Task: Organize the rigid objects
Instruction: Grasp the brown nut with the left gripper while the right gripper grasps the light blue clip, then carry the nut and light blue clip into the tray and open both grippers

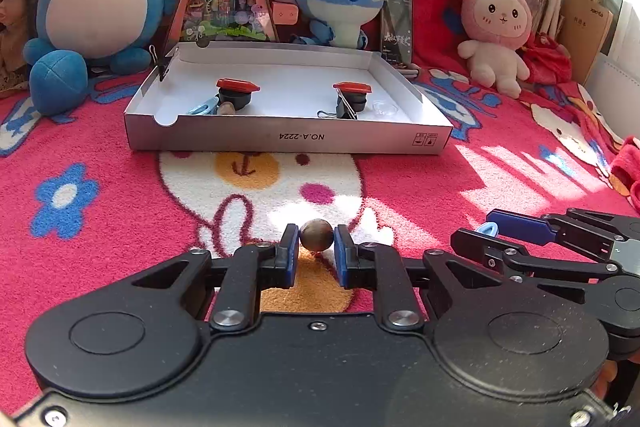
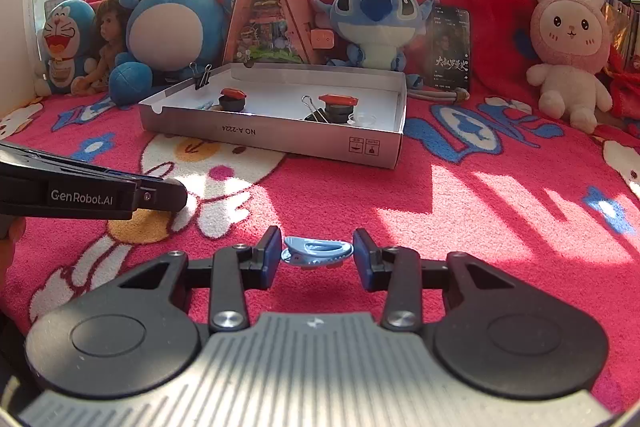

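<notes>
The left gripper clamps a brown ball above the blanket; the right gripper's half-open jaws flank a blue clip, pads apparently not yet pressing. Next: finish gripping, carry both to the box

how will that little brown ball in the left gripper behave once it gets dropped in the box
The brown ball looks round and smooth, so it will probably roll on the flat floor of the white box. It seems hard and light, pinched only at its sides by the left gripper, so it could slip.
</notes>
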A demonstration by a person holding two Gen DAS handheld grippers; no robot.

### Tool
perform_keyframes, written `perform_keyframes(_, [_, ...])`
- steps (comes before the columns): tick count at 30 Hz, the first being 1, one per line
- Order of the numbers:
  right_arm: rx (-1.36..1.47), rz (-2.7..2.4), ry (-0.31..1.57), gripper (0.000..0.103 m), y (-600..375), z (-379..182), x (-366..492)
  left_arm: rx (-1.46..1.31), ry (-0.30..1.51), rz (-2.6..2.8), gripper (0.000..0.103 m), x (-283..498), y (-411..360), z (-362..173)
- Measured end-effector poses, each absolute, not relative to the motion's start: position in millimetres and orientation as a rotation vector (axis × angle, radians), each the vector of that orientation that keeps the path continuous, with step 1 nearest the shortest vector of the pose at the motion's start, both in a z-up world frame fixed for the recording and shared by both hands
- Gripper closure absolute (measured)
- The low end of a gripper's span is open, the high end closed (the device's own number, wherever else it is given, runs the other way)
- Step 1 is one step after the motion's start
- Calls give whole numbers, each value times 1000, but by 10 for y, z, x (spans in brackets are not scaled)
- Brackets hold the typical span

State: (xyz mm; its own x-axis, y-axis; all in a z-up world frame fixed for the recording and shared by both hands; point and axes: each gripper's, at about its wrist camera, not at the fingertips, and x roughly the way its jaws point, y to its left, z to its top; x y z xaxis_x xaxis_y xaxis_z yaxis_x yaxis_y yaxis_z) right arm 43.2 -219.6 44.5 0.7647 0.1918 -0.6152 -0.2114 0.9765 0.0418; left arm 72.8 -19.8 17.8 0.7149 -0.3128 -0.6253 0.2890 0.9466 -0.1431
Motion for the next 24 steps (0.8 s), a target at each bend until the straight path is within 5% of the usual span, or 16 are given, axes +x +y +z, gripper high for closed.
perform_keyframes(24, [25, 147, 644, 59, -2147, 645, 1060, -57, 638, -248, 85, 1211, -141, 416])
